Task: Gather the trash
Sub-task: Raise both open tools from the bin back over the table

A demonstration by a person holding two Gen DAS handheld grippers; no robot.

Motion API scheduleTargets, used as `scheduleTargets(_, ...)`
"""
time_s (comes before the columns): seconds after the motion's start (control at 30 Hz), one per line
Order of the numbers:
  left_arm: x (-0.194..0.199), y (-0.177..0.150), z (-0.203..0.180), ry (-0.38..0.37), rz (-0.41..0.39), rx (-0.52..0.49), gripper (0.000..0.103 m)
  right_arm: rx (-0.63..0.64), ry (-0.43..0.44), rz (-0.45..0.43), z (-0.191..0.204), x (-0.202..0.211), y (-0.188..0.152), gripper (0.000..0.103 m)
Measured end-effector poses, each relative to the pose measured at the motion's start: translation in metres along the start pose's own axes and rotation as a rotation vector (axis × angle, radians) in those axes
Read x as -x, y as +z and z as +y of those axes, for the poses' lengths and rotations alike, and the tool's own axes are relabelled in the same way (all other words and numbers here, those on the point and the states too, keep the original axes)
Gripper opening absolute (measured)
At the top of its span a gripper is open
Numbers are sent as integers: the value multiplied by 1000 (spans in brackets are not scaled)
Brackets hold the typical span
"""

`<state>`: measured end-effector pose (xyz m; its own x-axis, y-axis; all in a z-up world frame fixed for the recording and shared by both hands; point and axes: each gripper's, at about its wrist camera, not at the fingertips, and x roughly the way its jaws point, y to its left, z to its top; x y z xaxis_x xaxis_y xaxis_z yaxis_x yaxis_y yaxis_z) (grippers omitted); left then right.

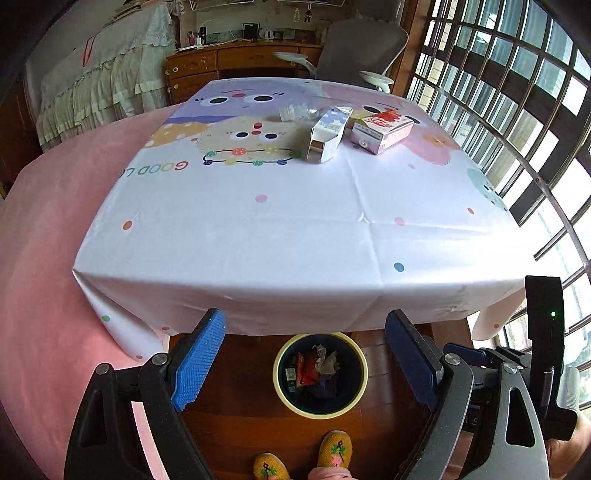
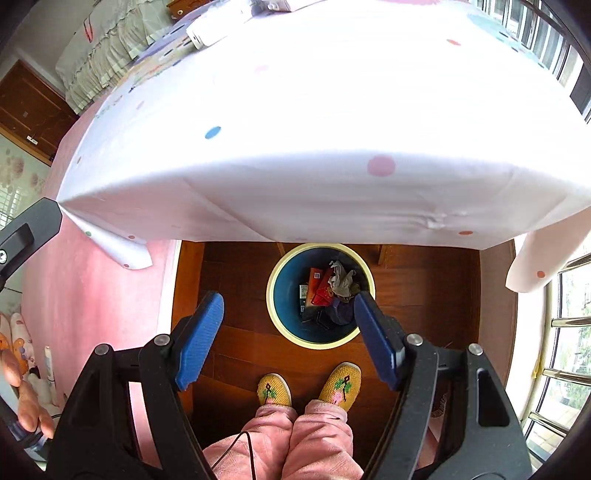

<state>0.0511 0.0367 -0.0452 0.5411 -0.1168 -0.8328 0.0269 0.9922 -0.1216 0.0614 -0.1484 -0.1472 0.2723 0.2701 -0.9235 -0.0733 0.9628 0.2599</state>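
Note:
A round bin (image 1: 360, 373) with a yellow rim and dark blue inside stands on the wooden floor under the table's near edge, holding wrappers and crumpled paper. On the far side of the table lie a white-blue carton (image 1: 328, 133), a red-white carton (image 1: 382, 132) and a clear plastic bottle (image 1: 301, 112). My left gripper (image 1: 304, 356) is open above the bin, nothing between its blue pads. My right gripper (image 2: 288, 338) is open too, hanging over the bin (image 2: 275, 295) and empty. A carton's white end (image 2: 214, 27) shows at the top of the right wrist view.
The table wears a white cartoon tablecloth (image 1: 295, 229) that hangs over the near edge. A pink bed (image 1: 40, 258) lies left, a barred window (image 1: 517, 92) right, a grey chair (image 1: 360, 48) and wooden dresser (image 1: 236, 59) behind. A person's yellow slippers (image 2: 310, 386) stand near the bin.

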Motion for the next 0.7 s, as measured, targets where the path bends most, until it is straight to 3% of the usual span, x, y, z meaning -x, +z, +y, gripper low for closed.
scheduleTargets(0.3,62,47,-6,26,-82,-24,90,28,46,-115,14,88,49,71)
scheduleTargets(0.57,95,101,-21,84,-157,-24,90,46,90,-220,7,129,94,72)
scheduleTargets(0.7,100,129,-25,113,-152,10,90,53,103,-289,0,145,110,72)
